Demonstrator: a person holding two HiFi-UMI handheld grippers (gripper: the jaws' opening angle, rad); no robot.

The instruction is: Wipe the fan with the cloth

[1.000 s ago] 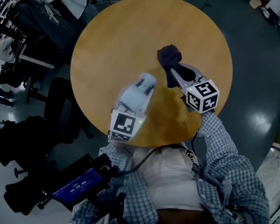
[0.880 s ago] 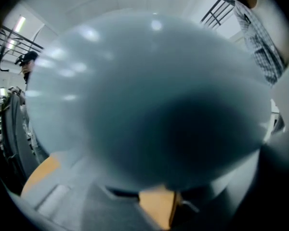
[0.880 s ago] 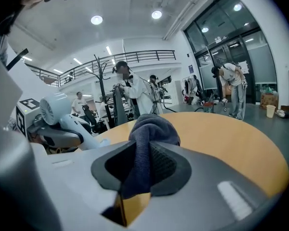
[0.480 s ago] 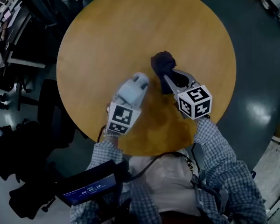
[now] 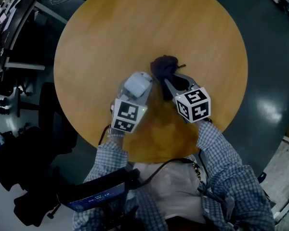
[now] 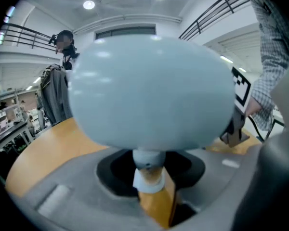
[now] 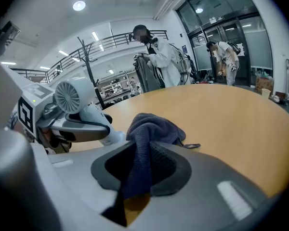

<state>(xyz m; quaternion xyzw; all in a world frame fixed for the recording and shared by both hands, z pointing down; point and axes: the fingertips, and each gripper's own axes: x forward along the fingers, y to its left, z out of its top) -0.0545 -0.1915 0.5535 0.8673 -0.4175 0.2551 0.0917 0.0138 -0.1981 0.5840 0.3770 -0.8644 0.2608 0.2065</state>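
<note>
The fan [image 6: 149, 90] blocks most of the left gripper view.

Blue-checked shirt sleeves [image 5: 216, 148]; black-and-white marker cubes [image 5: 192, 105].

blocked by fan [image 6: 149, 90]: most of table [image 6: 38, 146], left gripper view | blurred: fan handle | lost between right gripper [image 7: 137, 186] jaws: cloth [image 7: 151, 129] tail
</note>
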